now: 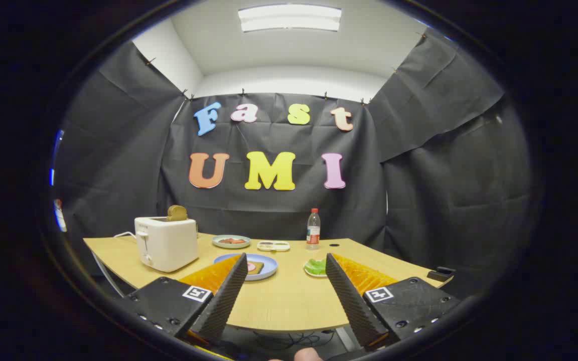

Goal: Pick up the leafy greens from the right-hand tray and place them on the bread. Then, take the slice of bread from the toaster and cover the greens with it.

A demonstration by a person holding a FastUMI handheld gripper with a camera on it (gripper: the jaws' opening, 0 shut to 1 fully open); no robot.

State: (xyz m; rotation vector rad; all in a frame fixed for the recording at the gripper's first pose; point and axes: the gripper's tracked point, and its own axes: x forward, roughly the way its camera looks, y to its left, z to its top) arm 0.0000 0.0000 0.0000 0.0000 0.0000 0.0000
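Greens (315, 266), pale and glossy, sit partly hidden behind one finger of the spread, empty hand-held gripper (285, 264).

No legible text: bottle (312, 229) label was too small to read; gripper (286, 264) fingers, spread apart, carried only square fiducial markers (197, 293).

Water bottle (313, 229) at the table's (289, 301) far edge, grey-green dish (231, 241), small white tray (273, 245) beside it
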